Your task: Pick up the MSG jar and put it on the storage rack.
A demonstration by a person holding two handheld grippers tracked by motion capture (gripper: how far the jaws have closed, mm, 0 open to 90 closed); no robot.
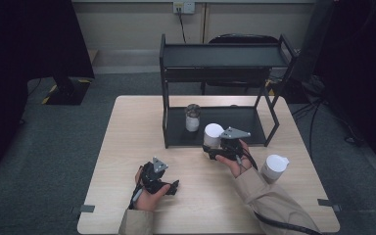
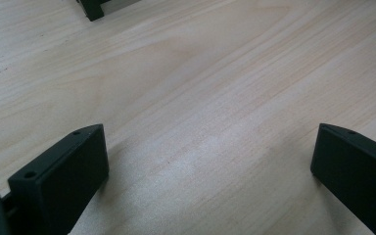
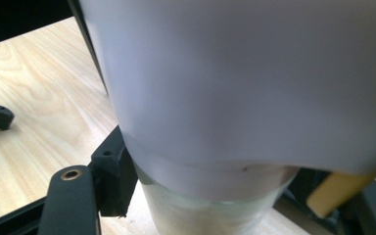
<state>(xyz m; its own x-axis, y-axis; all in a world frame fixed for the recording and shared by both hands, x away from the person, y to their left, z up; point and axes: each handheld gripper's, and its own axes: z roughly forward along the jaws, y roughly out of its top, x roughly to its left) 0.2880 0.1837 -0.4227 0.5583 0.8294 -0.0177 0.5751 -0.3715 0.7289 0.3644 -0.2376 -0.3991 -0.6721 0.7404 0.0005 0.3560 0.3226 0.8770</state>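
The right gripper (image 1: 214, 147) is holding a white-lidded jar (image 1: 212, 134) at the front edge of the black shelf rack (image 1: 220, 56).

In the middle of the high view the jaws are closing on the jar's side, just over the rack's lower shelf; the right gripper view is showing the jar (image 3: 235, 98) very close, pressed against one jaw. The left gripper (image 1: 169, 187) is resting low at the lower left on the wooden table (image 1: 127, 147), its jaws standing wide apart with nothing between them. A second jar (image 1: 192, 117) is standing on the lower shelf, and a white cup (image 1: 274, 168) is sitting at the right.
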